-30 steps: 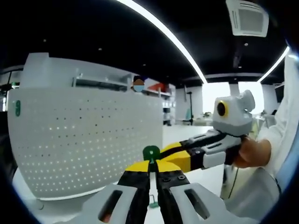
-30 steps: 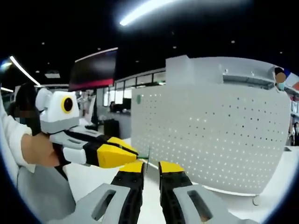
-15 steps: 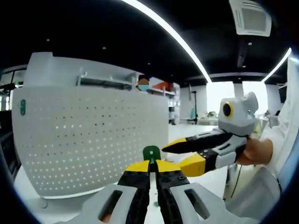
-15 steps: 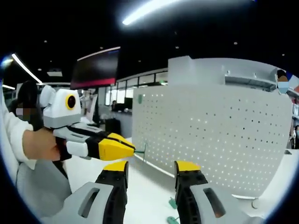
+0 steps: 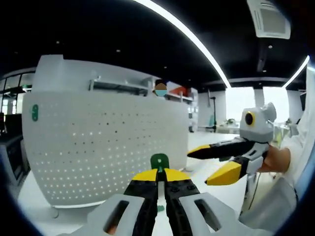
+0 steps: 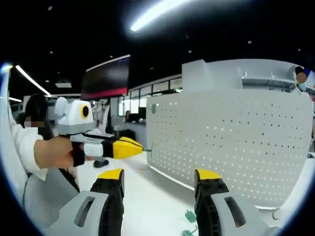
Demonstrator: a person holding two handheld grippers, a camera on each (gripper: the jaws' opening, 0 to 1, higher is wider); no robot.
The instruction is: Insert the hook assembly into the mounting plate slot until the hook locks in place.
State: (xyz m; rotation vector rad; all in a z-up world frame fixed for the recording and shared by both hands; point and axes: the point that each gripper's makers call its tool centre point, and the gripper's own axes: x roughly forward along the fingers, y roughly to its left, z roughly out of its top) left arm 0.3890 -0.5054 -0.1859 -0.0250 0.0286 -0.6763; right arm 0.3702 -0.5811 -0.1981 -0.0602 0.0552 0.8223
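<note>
The approach step is in hand. At lower centre of the left gripper view, the left hand-held gripper (image 5: 158, 183) is clamped on the green hook assembly (image 5: 159, 162). The right hand-held gripper (image 6: 160, 178) has its jaws wide apart, empty. Beyond stands the perforated mounting plate (image 5: 98, 152); next, the hook likely needs aligning with a slot.

Bright ceiling strip lights (image 5: 197, 44) glare; fisheye edges bend, soft focus

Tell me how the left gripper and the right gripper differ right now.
The left gripper is shut on the green hook; the right gripper is open and holds nothing. The left gripper's jaws nearly touch; the right gripper's stand wide apart. Both have yellow tips and face the white pegboard.
</note>
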